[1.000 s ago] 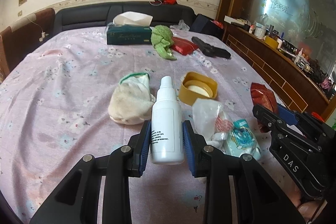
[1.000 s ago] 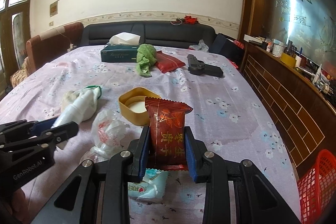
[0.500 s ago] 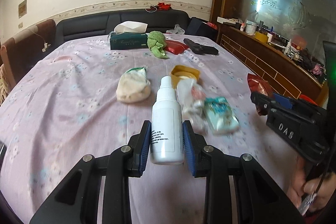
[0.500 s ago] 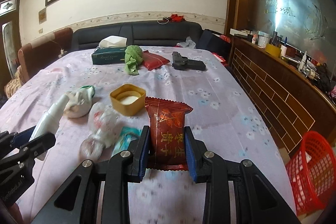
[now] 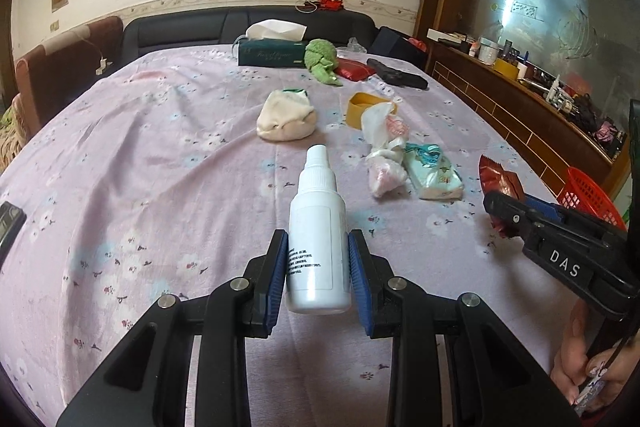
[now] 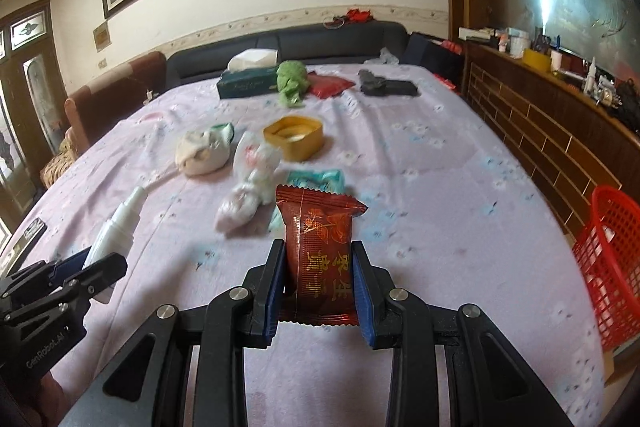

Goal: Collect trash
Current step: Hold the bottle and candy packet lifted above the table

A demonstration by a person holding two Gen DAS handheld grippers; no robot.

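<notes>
Red snack packet (image 6: 320, 259) with gold Chinese characters, "DAS" on right tool (image 5: 516, 205)

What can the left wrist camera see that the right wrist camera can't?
Only the left wrist view shows the bottle from close up, clamped in the left gripper, and a hand at the lower right corner.

Only the right wrist view shows the red packet head on, clamped in the right gripper, plus a doorway at the left.

Both show the table, tissue box, yellow tub, crumpled bag, red basket and the other gripper.
</notes>
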